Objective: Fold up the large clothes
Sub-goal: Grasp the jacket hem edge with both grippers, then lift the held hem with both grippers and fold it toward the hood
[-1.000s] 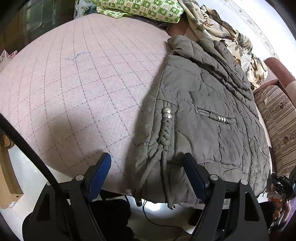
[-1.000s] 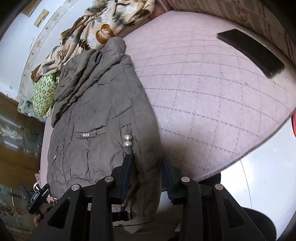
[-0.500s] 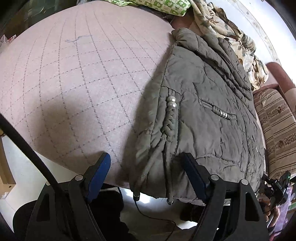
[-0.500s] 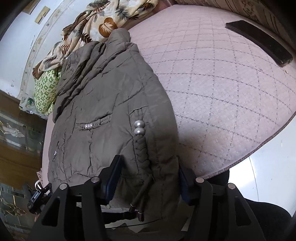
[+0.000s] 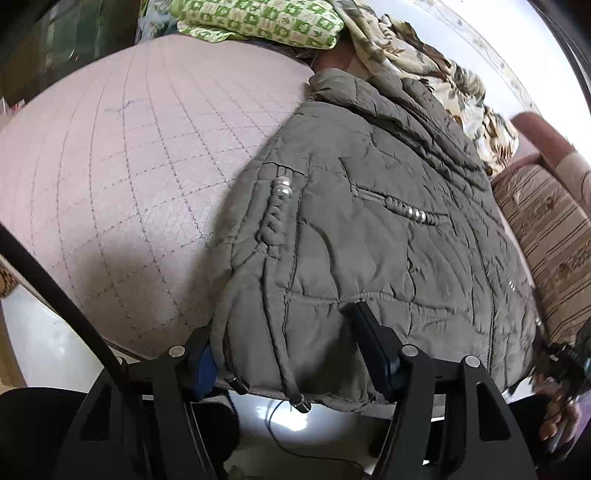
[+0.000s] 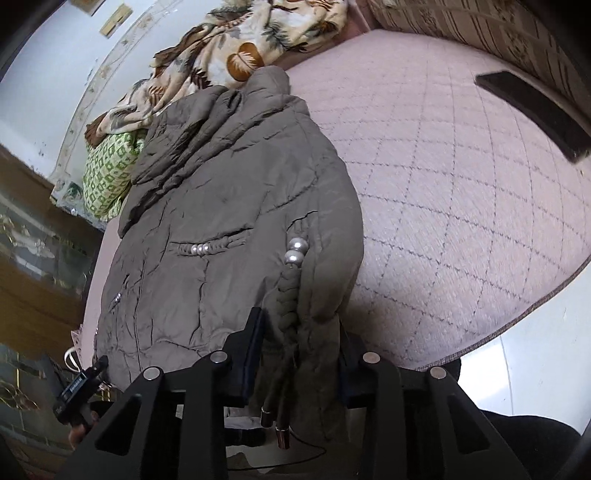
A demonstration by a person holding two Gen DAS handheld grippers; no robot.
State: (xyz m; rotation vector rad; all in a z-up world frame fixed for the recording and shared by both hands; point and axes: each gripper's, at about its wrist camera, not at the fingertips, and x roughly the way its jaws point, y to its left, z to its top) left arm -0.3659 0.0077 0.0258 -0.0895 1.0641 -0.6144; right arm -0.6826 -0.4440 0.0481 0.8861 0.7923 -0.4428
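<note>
A grey-olive padded jacket [image 5: 369,229] lies flat on the pink quilted bed [image 5: 122,177], collar far, hem hanging over the near edge. My left gripper [image 5: 290,354] is at the hem's left corner below a braid with two pearls [image 5: 280,188]. Its jaws are closing, and bunched hem fills the gap and touches both pads. In the right wrist view the jacket [image 6: 229,206] spreads to the left. My right gripper [image 6: 301,343] is closing too, its pads squeezing the hem's right corner under the braid [image 6: 290,299]. Drawcord ends [image 6: 280,432] dangle below.
A floral blanket [image 5: 424,62] and a green checked cloth [image 5: 258,22] lie past the collar. A striped cushion [image 5: 546,229] sits to the right. A dark flat object [image 6: 535,107] rests on the bed. White floor [image 6: 528,373] and a thin cable lie below the bed edge.
Both grippers have pushed further over the hem. The left jaws have narrowed onto the hem corner. The right jaws opened wider half a second ago and have closed again on the hem.
</note>
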